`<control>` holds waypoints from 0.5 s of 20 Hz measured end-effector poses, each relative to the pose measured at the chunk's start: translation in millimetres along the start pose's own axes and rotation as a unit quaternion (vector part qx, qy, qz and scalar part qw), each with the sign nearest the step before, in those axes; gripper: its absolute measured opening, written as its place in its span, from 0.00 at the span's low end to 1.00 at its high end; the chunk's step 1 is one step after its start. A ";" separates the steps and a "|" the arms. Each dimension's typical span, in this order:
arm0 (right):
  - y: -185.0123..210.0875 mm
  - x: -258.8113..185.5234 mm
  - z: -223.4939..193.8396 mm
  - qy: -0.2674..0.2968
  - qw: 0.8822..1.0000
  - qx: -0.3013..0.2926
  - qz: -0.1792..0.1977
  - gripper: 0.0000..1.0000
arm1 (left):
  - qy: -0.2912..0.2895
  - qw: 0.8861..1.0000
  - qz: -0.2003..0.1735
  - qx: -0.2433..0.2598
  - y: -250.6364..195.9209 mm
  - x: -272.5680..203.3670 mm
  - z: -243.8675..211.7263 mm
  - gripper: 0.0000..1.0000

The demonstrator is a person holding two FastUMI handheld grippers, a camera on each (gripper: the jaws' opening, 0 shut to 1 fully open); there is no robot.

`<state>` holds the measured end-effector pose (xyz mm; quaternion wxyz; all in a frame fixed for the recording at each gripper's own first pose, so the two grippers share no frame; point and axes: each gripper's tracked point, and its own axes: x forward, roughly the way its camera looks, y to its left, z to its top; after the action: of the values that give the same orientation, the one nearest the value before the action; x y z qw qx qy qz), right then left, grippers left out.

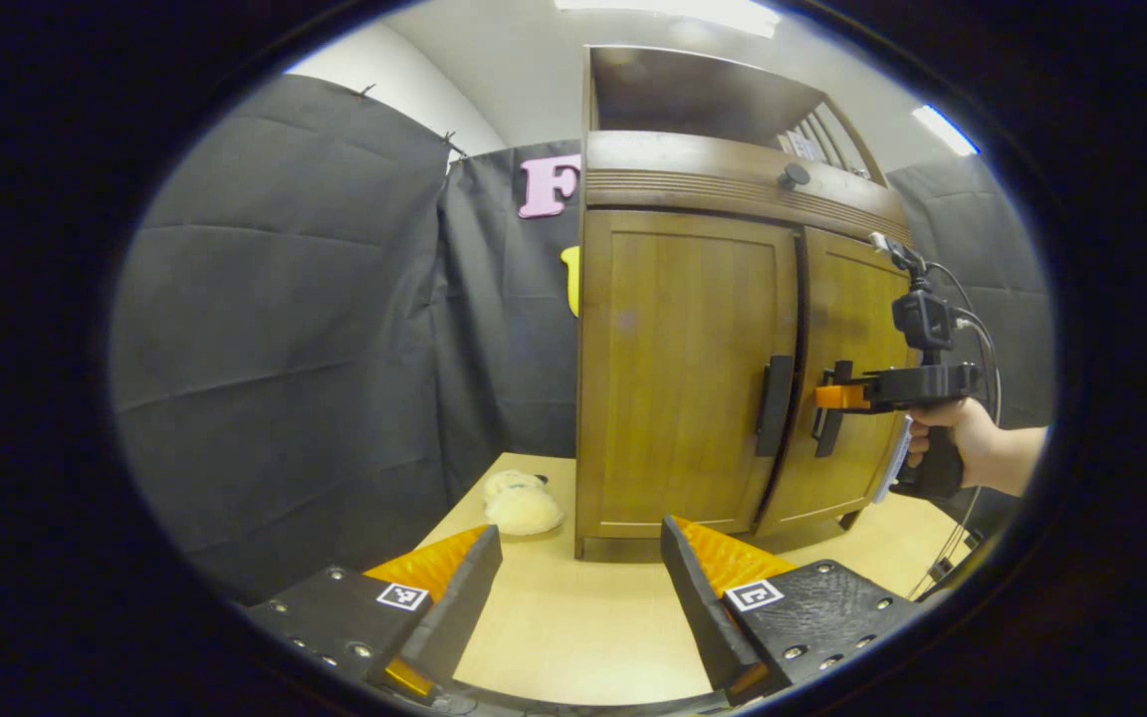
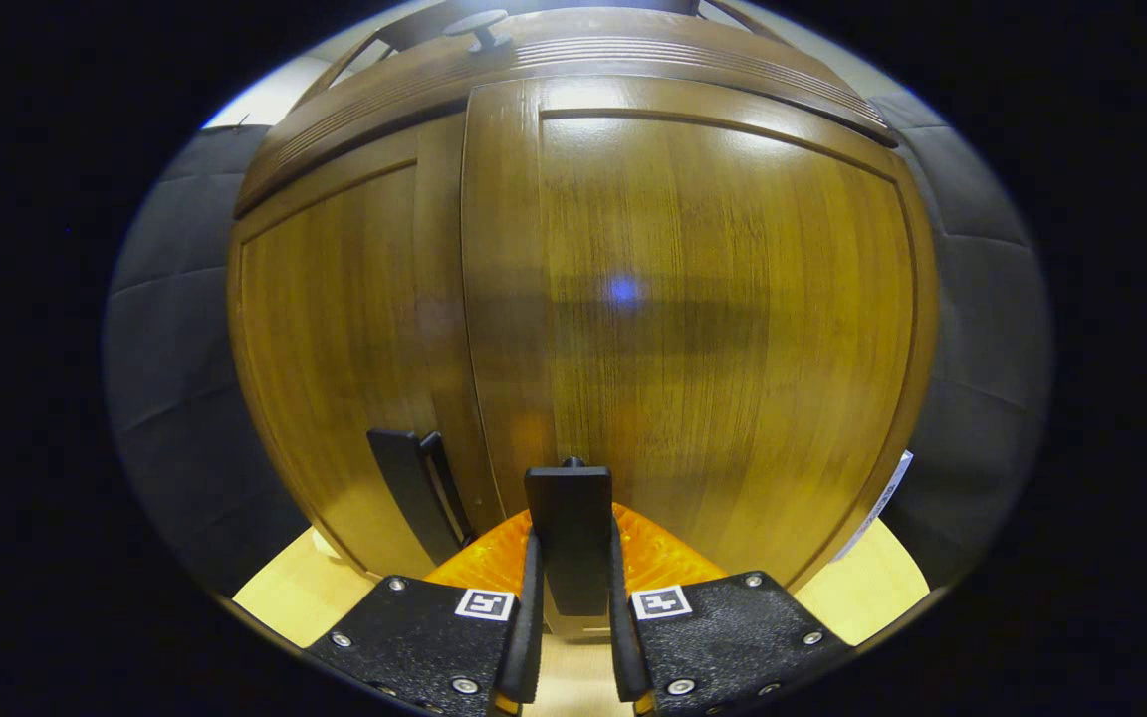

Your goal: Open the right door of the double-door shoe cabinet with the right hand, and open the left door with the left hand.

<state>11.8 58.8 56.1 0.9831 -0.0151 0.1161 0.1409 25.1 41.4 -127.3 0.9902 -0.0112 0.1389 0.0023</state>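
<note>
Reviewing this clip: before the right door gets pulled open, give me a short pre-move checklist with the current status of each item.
1. Right gripper closed on the right door handle, both fingers pressing its sides: ok.
2. Right door swung open: not ok; it looks at most barely ajar.
3. Left gripper open and back from the cabinet, ready for its turn: ok.
4. Left door handle free, nothing gripping it: ok.
5. Left door shut: ok.
6. Swing path in front of the doors: the fluffy slippers lie on the table beside the cabinet's left side, off the right door's arc: ok.
</note>
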 end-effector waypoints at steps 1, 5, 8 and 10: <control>0.6 0.2 0.4 0.000 1.000 -0.001 0.004 0.29 | 0.000 1.000 -0.001 0.001 -0.3 0.0 0.4 0.94; 2.5 0.2 0.6 0.002 1.000 0.002 0.018 0.30 | -0.004 1.000 -0.011 -0.001 -2.4 0.6 2.0 0.92; 2.2 -0.3 1.0 0.002 1.000 0.002 0.023 0.30 | -0.008 1.000 -0.024 0.003 -4.5 1.8 3.0 0.94; 2.7 -0.2 1.5 0.004 1.000 0.004 0.025 0.30 | -0.008 0.999 -0.037 0.002 -6.7 2.5 3.7 0.94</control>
<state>11.2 61.5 57.6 0.9789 -0.0086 0.1209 0.1646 28.6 34.8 -124.4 0.9908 -0.0144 0.1300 -0.0344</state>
